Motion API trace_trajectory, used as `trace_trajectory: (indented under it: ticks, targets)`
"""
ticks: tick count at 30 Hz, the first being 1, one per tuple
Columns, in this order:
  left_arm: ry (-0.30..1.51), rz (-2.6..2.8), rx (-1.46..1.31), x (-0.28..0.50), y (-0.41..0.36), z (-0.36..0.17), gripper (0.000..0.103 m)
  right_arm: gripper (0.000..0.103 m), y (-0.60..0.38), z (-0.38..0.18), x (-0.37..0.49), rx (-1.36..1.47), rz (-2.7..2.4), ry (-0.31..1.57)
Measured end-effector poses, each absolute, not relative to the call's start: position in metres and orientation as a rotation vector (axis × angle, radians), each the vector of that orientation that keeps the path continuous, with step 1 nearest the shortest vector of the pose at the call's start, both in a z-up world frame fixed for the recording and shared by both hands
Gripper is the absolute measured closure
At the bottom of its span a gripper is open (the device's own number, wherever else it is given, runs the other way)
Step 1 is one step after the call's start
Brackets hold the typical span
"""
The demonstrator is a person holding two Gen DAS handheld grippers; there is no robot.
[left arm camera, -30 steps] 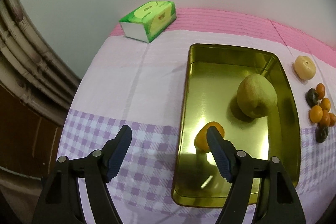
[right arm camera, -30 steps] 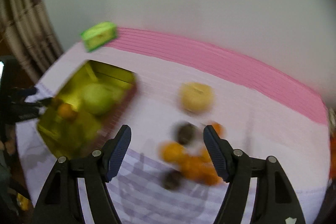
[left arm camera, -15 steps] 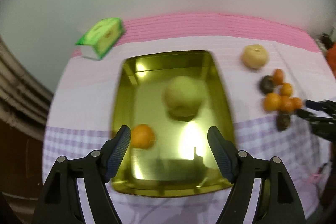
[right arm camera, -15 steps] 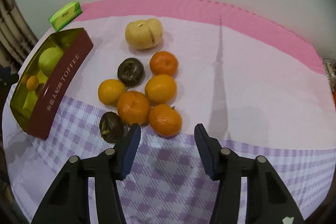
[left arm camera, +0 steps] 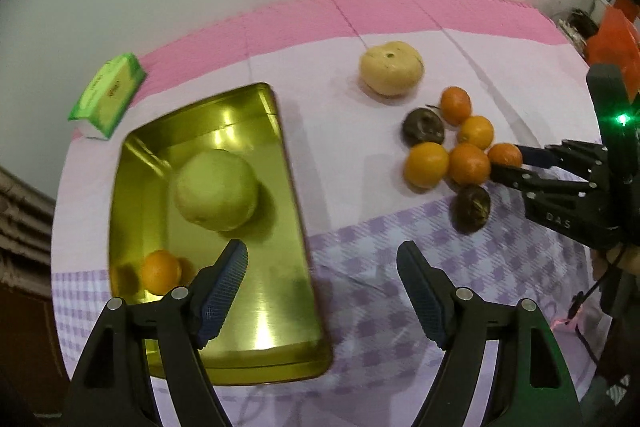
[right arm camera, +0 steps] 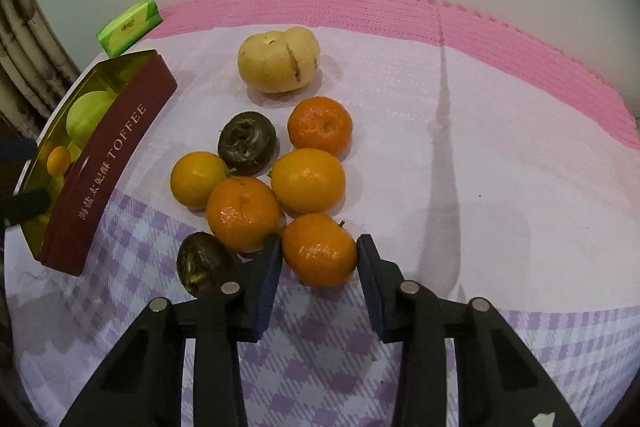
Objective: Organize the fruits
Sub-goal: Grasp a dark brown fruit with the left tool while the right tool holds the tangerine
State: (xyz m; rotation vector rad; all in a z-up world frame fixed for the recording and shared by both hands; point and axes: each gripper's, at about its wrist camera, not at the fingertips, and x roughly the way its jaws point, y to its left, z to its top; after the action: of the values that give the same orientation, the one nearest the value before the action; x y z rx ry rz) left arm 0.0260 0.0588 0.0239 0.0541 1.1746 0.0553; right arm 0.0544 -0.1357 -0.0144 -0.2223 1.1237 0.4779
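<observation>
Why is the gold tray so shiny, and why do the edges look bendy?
Left wrist view: lamp glare bounces off the gold tray, slightly blurred. Right wrist view: sharper, long soft shadows on the tablecloth. Both: the fisheye lens curves the edges and darkens the corners.

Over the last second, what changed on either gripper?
The right gripper came down onto the fruit pile and its fingers have been closing around the nearest tangerine. The left gripper, open and empty, swung from the gold tin toward the pile. Fruits and tissue pack stayed put.
</observation>
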Motion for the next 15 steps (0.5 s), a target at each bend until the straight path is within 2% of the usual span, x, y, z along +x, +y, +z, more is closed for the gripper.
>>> trace_trajectory:
  ticks: [10, 15]
  targets:
    - [1.209, -0.001, 0.052, 0.038, 0.029, 0.013, 0.026, 0.069, -0.139, -0.021, 0.057, -0.185, 0.488, 1.133]
    - [1.220, -0.041, 0.073, 0.045, 0.007, 0.004, 0.026, 0.069, -0.150, -0.006, 0.055, -0.151, 0.471, 1.106]
